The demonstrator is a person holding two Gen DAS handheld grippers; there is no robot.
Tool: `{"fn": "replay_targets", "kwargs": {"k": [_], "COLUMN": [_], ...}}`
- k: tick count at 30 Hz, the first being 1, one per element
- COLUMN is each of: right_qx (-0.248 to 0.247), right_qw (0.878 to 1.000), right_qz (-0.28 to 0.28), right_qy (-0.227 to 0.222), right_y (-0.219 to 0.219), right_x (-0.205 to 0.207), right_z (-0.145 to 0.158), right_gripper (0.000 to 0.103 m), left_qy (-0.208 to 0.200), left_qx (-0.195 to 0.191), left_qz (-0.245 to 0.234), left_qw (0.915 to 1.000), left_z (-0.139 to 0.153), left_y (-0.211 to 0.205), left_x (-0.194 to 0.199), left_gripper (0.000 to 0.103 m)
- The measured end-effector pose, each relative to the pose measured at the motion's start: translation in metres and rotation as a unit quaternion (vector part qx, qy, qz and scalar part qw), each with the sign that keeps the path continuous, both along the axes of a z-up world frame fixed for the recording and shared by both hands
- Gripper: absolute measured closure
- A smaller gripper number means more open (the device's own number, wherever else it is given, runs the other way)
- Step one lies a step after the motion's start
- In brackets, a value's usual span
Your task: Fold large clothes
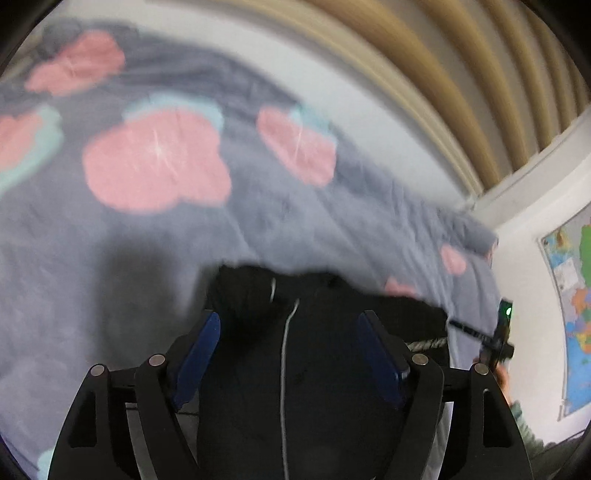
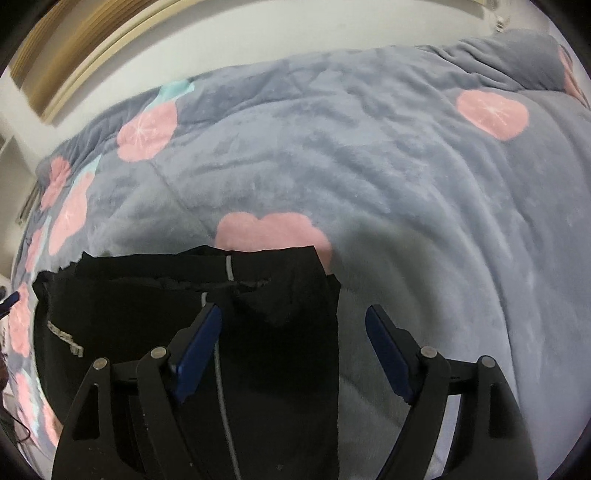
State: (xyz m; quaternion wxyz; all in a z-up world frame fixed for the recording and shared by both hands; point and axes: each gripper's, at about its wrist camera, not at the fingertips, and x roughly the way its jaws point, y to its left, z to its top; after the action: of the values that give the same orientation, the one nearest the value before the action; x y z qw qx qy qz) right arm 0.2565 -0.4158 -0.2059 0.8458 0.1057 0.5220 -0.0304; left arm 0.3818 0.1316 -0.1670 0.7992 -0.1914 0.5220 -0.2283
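While both views were taken, the left tongs (image 1: 288,354) were seen spread wide above the black garment (image 1: 306,369), nothing gripped, pads clear of the cloth. The right tongs (image 2: 293,350) were likewise held wide apart and empty, one blue pad (image 2: 199,354) over the garment's right part, the other over bare blanket. The black garment (image 2: 184,332) was laid folded on the bed, a pale stripe (image 2: 221,387) running down it and a straight edge seen on its right side. It was spread on a grey blanket (image 2: 369,166) printed with pink blobs (image 2: 491,114). Beyond the bed, a white wall (image 2: 258,33) and tan curtain folds (image 1: 461,74) were seen. A map (image 1: 576,295) was hung at far right in the blurred left view.
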Motion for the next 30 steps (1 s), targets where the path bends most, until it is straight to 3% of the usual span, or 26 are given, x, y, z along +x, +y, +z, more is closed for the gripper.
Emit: {"fn": "replay_targets", "kwargs": {"k": [3, 10, 11, 12, 13, 14, 16, 18, 21, 25, 28, 30], "right_qx": [-0.011, 0.008, 0.021, 0.033, 0.043, 0.036, 0.017, 0.001, -0.030, -0.064, -0.091, -0.100], "right_qw": [1.000, 0.999, 0.998, 0.998, 0.997, 0.997, 0.998, 0.999, 0.997, 0.992, 0.991, 0.992], "right_qz": [0.016, 0.046, 0.050, 0.053, 0.058, 0.058, 0.057, 0.042, 0.019, 0.018, 0.009, 0.002], "right_qy": [-0.001, 0.024, 0.029, 0.028, 0.025, 0.022, 0.008, -0.014, -0.062, -0.107, -0.101, -0.079], "right_y": [0.000, -0.002, -0.001, 0.000, 0.002, 0.004, 0.010, 0.012, 0.007, 0.007, 0.010, 0.011], "right_x": [0.005, 0.027, 0.028, 0.027, 0.024, 0.021, 0.009, -0.002, -0.015, -0.002, 0.032, 0.053], "right_z": [-0.007, -0.031, -0.034, -0.035, -0.036, -0.034, -0.026, -0.009, 0.038, 0.086, 0.080, 0.061], "right_gripper": [0.020, 0.021, 0.026, 0.035, 0.056, 0.070, 0.085, 0.087, 0.087, 0.087, 0.087, 0.087], "left_qy": [0.025, 0.056, 0.053, 0.048, 0.046, 0.041, 0.021, 0.003, -0.041, -0.094, -0.103, -0.079], "left_qx": [0.059, 0.038, 0.043, 0.058, 0.072, 0.085, 0.086, 0.093, 0.066, 0.059, 0.072, 0.086], "left_qz": [-0.015, -0.039, -0.039, -0.041, -0.044, -0.046, -0.043, -0.030, -0.002, 0.000, 0.015, 0.034], "left_qw": [0.9978, 0.9969, 0.9970, 0.9963, 0.9954, 0.9945, 0.9951, 0.9952, 0.9969, 0.9938, 0.9919, 0.9925], "left_z": [-0.038, -0.075, -0.077, -0.077, -0.076, -0.076, -0.068, -0.055, -0.012, 0.037, 0.041, 0.019], "left_y": [-0.014, -0.026, -0.028, -0.031, -0.033, -0.034, -0.033, -0.029, -0.020, -0.024, -0.035, -0.042], "left_x": [0.012, 0.028, 0.027, 0.027, 0.026, 0.024, 0.016, 0.008, -0.006, -0.001, 0.025, 0.048], "left_gripper": [0.025, 0.026, 0.031, 0.054, 0.073, 0.077, 0.088, 0.090, 0.091, 0.092, 0.092, 0.091]}}
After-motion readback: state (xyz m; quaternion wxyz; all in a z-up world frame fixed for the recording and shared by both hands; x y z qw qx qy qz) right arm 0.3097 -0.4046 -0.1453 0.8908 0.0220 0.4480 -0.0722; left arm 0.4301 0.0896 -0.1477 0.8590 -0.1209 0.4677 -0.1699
